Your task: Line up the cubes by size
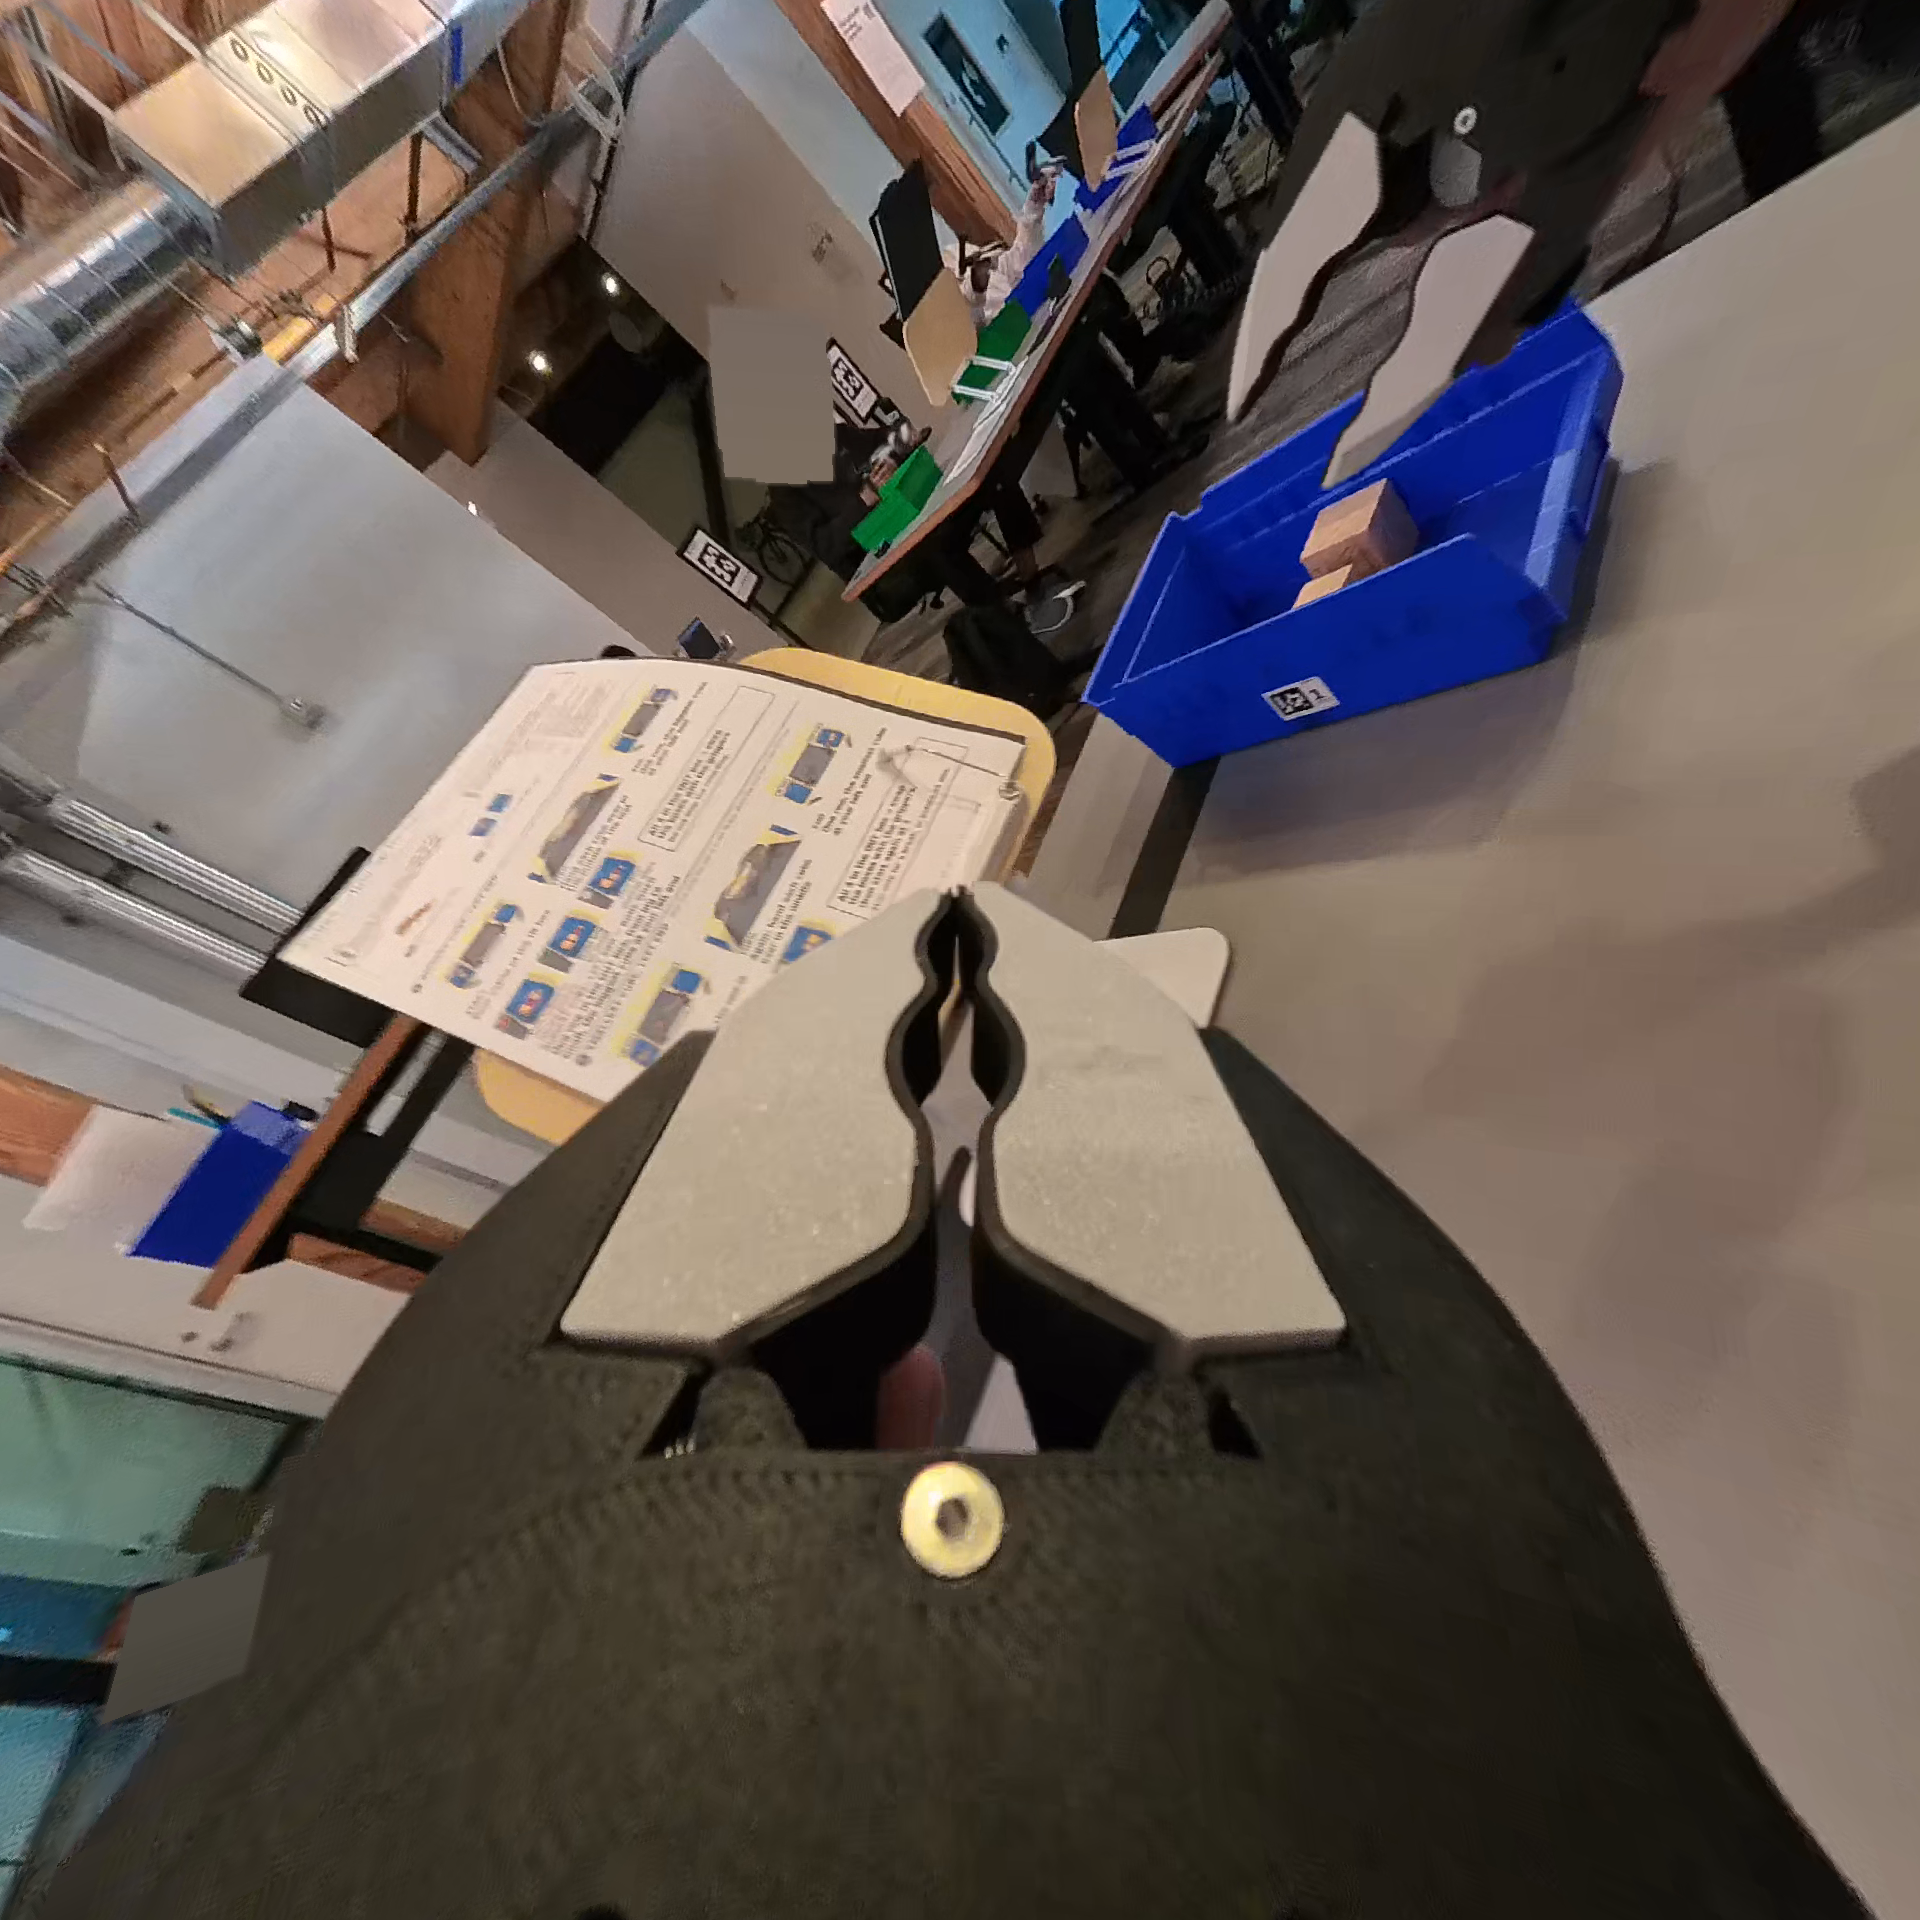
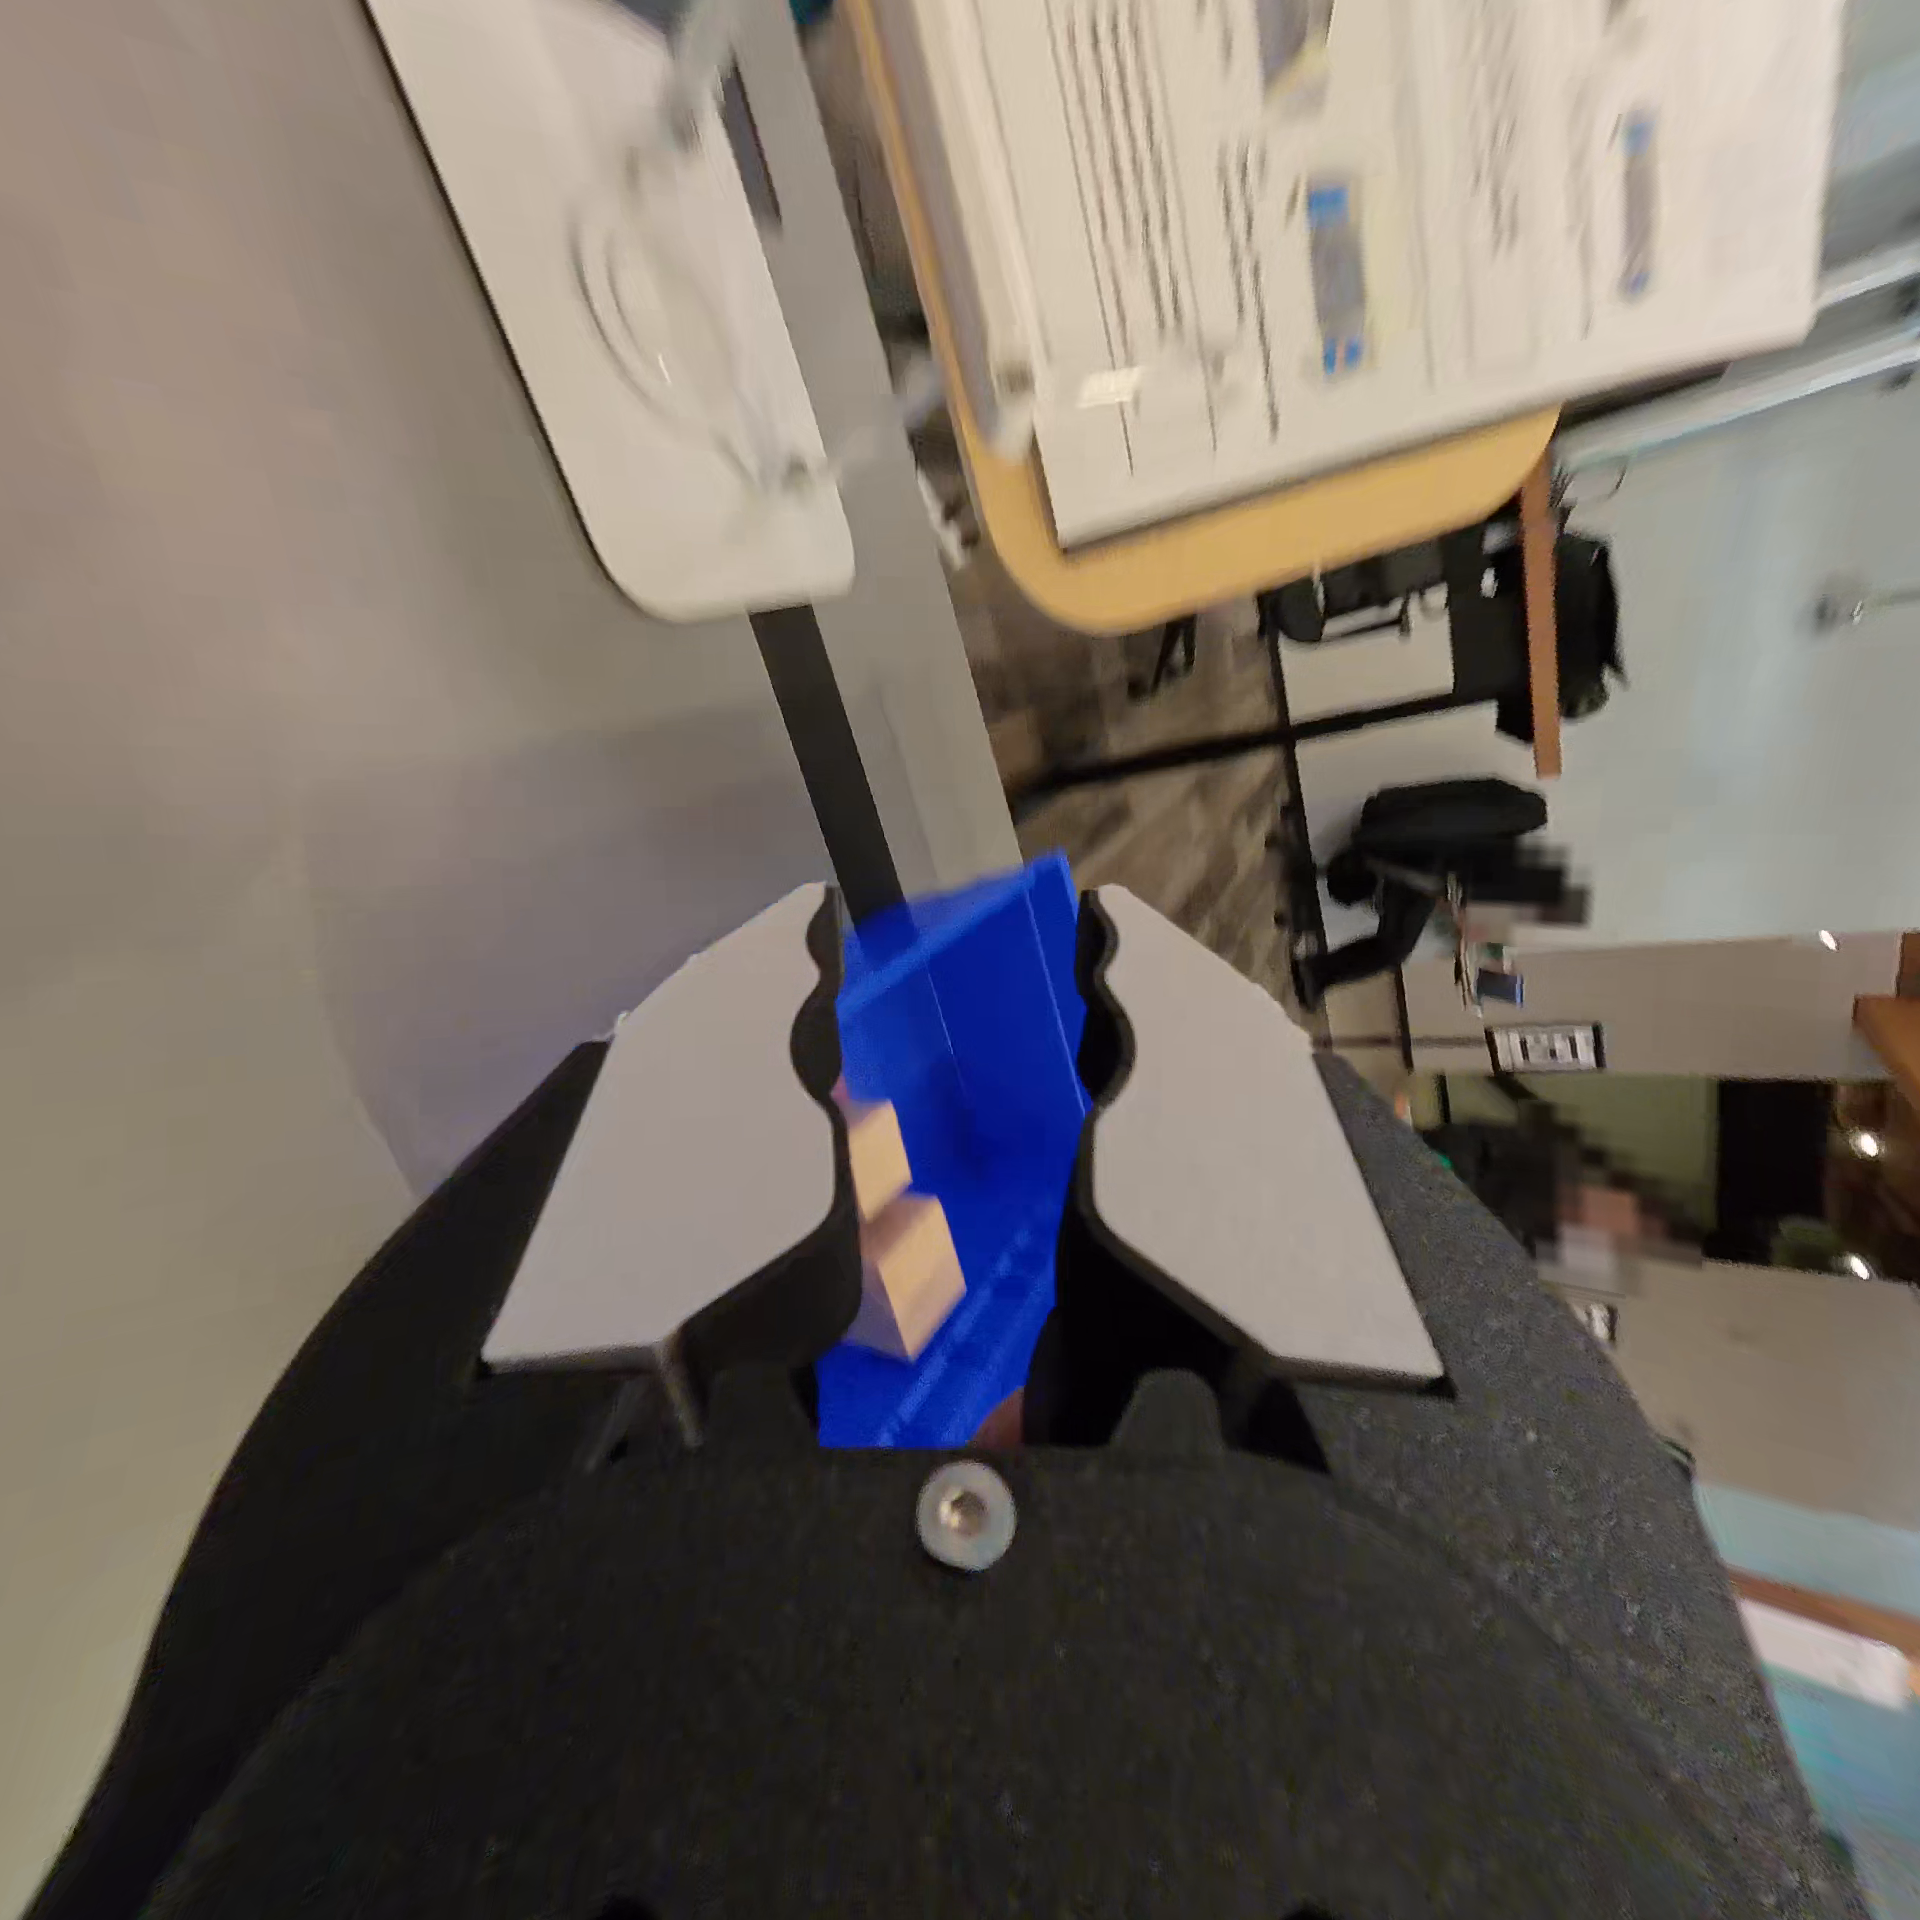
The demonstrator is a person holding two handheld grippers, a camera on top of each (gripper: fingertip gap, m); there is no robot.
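Only in the left wrist view is the blue bin [image 1: 1351, 644] seen whole on the grey table [image 1: 1558, 1039], two wooden cubes [image 1: 1356, 535] inside, beneath the spread right gripper [image 2: 956, 914]; the left gripper [image 1: 958, 902] is pressed together, empty

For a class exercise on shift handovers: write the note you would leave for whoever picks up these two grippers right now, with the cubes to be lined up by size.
Left gripper: shut, empty, held over the table, away from the bin.
Right gripper: open, poised above the blue bin, holding nothing.
Wooden cubes: at least two visible, lying inside the bin; the larger sits next to a smaller one.
Done: nothing on the table yet.
Left: lift each cube out and set them in a row by size.
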